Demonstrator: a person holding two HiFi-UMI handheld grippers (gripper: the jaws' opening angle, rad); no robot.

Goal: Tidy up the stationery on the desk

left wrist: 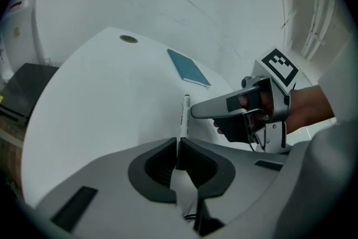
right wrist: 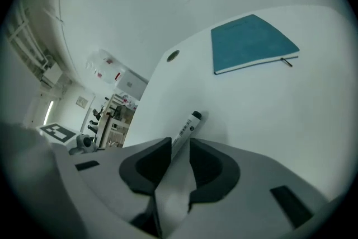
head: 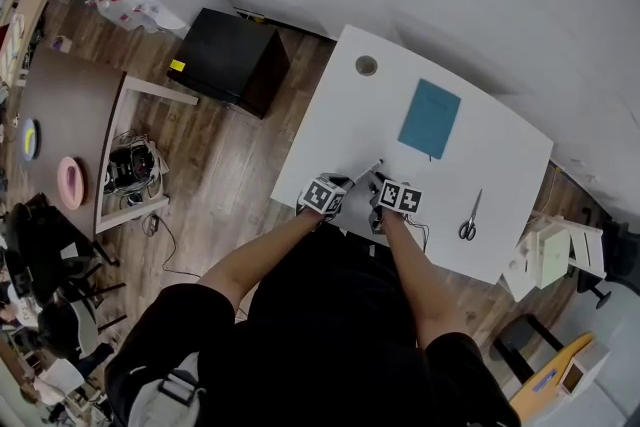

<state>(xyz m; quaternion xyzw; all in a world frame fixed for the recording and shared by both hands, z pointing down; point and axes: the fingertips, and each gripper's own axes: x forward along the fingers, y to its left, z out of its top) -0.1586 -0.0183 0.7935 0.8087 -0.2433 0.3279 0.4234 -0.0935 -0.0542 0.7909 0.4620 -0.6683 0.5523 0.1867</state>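
The marker [right wrist: 185,130] is a slim round barrel of smooth white plastic with dark print down its side and a black cap at the end. The right gripper [right wrist: 178,145] has its dark, matte pads closed against the barrel, which fills the gap between them, leaving only the short capped end poking past. The left gripper [left wrist: 178,148] has its jaws drawn together to a thin slit. The marker rises just past their tips and they grip nothing. Both grippers have smooth grey moulded shells.

From the head view, the marker hangs over the near edge of the glossy white desk [head: 330,135], between the two grippers. Its long axis slants from lower left to upper right, and the cap points towards the flat teal notebook [head: 430,119] further in. Metal scissors [head: 469,217] with dark handles lie well to the right. A round cable hole [head: 366,65] sits near the far corner
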